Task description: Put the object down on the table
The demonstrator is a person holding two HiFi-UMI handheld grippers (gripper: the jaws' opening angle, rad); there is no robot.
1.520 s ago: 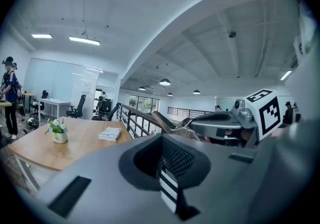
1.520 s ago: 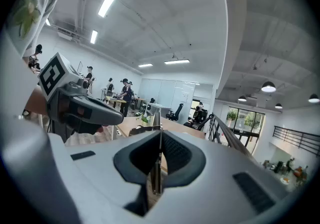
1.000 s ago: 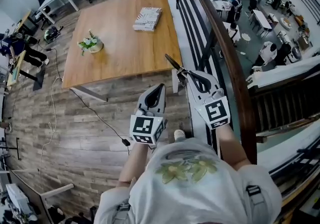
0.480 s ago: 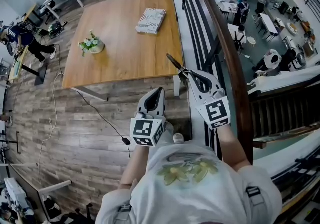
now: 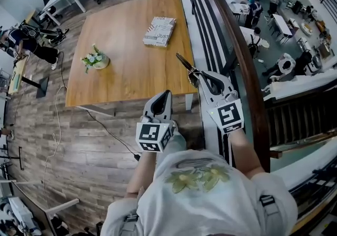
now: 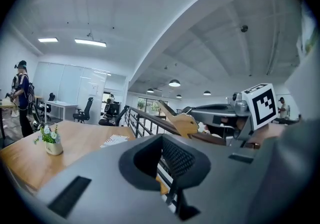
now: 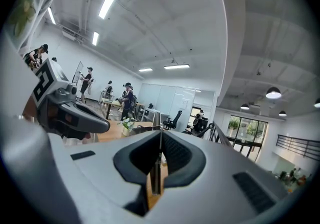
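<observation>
My right gripper point(image 5: 198, 76) is shut on a thin object point(image 5: 184, 64) with a tan wooden end and a dark slender part that sticks out up and to the left. It hangs over the near right corner of the wooden table point(image 5: 126, 66). In the left gripper view the object point(image 6: 182, 122) shows its tan side. In the right gripper view it is only a thin edge point(image 7: 156, 168) between the jaws. My left gripper point(image 5: 168, 94) is shut and holds nothing, just before the table's near edge.
A patterned book point(image 5: 159, 31) lies at the table's far right and a small potted plant point(image 5: 96, 60) stands at its left. A dark stair railing point(image 5: 231, 40) runs close on the right. A cable point(image 5: 105, 129) trails over the wooden floor.
The table has come nearer in the head view and both grippers now sit closer to its near edge. The right gripper still holds the object.
</observation>
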